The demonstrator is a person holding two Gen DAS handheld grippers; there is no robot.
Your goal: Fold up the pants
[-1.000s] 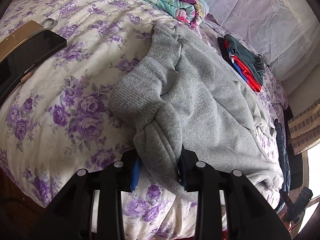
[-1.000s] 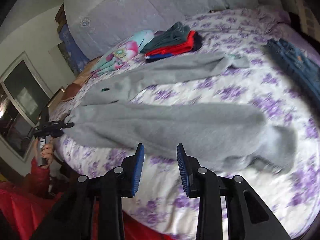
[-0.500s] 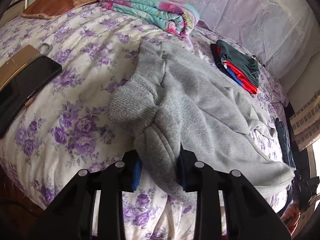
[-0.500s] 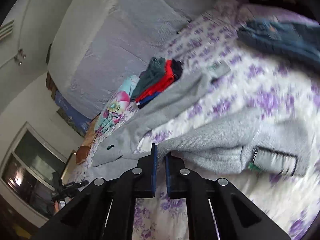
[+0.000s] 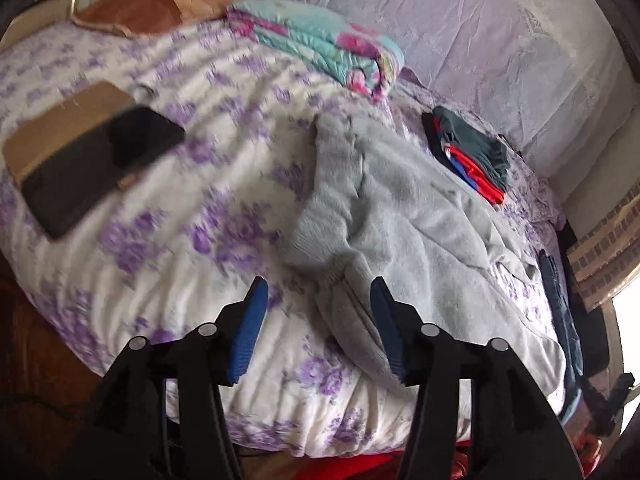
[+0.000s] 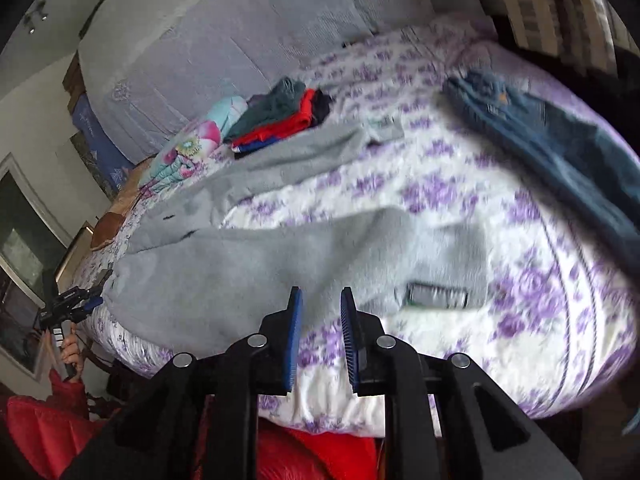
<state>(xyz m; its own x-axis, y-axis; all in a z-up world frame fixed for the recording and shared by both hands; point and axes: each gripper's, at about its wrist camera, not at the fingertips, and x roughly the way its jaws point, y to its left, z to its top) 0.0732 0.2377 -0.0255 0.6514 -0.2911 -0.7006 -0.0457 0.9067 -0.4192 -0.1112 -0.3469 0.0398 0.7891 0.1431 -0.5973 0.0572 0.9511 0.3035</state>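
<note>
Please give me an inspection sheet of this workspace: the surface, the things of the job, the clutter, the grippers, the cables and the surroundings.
Surface: bed with purple-flowered cover.
Job's things: grey pants lying spread across the bed, legs apart, waist near the left gripper.
Clutter: folded clothes stack, floral blanket, brown pillow, blue jeans, dark tablet on a tan board.
Grippers: left gripper open, waistband between its fingers, not clamped; right gripper open, narrow gap, holding nothing.
Cables: nothing seen.
Surroundings: pale headboard; window at one side.
</note>
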